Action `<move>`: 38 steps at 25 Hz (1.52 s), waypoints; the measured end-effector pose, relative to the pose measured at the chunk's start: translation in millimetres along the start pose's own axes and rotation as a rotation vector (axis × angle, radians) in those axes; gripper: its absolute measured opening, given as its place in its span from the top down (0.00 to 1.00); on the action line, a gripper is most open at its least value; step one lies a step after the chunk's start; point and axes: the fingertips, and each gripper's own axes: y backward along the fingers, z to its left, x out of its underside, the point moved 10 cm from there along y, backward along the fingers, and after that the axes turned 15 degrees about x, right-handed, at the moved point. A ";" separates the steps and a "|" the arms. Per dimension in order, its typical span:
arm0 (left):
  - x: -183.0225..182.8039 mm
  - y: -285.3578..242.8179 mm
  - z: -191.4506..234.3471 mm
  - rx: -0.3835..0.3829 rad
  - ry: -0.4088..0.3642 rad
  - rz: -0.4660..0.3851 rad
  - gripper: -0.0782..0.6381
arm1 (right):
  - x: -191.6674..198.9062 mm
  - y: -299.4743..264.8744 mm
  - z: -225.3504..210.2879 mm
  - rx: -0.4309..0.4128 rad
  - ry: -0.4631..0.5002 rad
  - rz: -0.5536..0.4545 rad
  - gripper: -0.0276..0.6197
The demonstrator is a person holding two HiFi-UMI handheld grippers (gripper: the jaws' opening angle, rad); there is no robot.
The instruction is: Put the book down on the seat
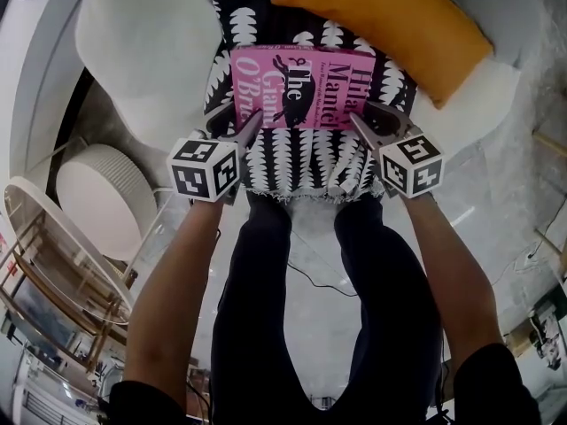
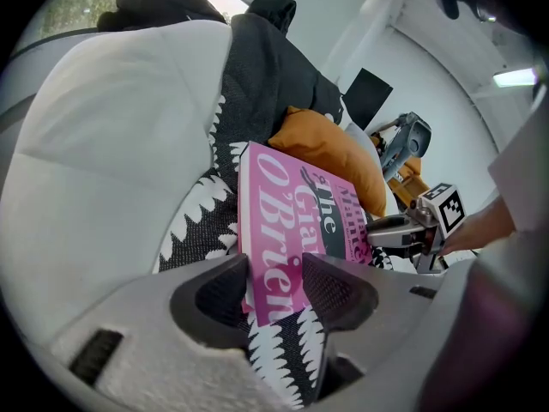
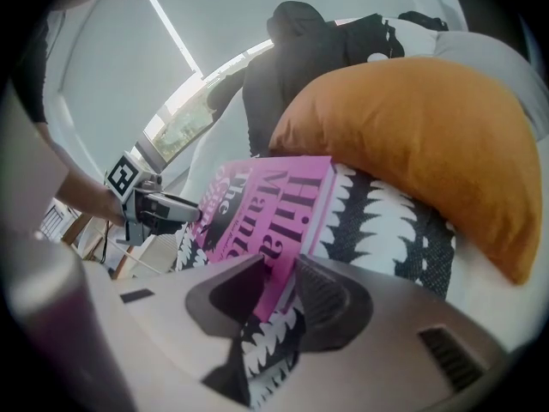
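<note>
**Pink book held at both near corners over the patterned seat**

A pink paperback book (image 1: 301, 87) sits face up over the seat of a white armchair (image 1: 142, 42). The seat is covered by a black-and-white leaf-patterned throw (image 1: 301, 162). The book's title runs sideways across the head view, and its spine lies toward the chair's back.

The left hand-held gripper (image 1: 249, 126) is clamped on the book's near left corner. In the left gripper view, its two jaws (image 2: 273, 273) pinch the cover's edge between them, with the throw showing just below. The right hand-held gripper (image 1: 361, 126) grips the near right corner the same way. In the right gripper view, its jaws (image 3: 279, 275) are closed narrowly on the pink cover (image 3: 266, 204).

Each gripper is visible from the other's camera, at the opposite side of the book (image 2: 296, 217). The right one (image 2: 396, 230) appears in the left gripper view, and the left one (image 3: 167, 209) in the right gripper view.

An orange cushion (image 1: 390, 20) leans on the chair just beyond the book's far right corner, near it but not overlapping. The book looks to be level and close over the throw. From these angles it is hard to say whether its underside is actually touching the fabric.

The person's forearms and dark-trousered legs fill the lower half of the head view, standing right against the seat's front edge.
</note>
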 end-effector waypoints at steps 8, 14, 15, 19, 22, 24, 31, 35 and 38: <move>-11.6 10.6 -8.1 -0.012 -0.025 0.040 0.60 | -5.5 6.4 1.6 0.015 0.006 0.014 0.76; -22.1 32.9 -16.3 -0.032 -0.004 0.026 0.60 | -14.5 27.2 -2.0 0.047 0.026 0.023 0.76; -25.3 38.1 -19.7 -0.031 -0.008 0.020 0.60 | -18.3 33.5 -2.7 0.050 0.031 0.019 0.76; -44.5 65.1 -45.2 -0.008 -0.031 0.001 0.60 | -44.9 72.0 1.2 0.052 0.047 -0.012 0.76; -65.3 82.6 -70.6 0.042 -0.068 -0.008 0.61 | -76.1 106.4 4.4 0.051 0.053 -0.057 0.78; -81.1 97.6 -90.3 0.073 -0.087 -0.023 0.63 | -98.8 131.5 8.0 0.051 0.063 -0.086 0.81; -147.7 183.4 -176.2 0.163 -0.190 -0.113 0.75 | -192.4 246.7 48.6 0.008 0.066 -0.244 0.89; -195.7 232.7 -216.3 0.206 -0.292 -0.145 0.81 | -258.6 312.7 75.2 -0.023 0.080 -0.384 0.90; -224.7 277.1 -256.5 0.287 -0.321 -0.199 0.84 | -301.8 376.0 99.3 -0.056 0.091 -0.475 0.90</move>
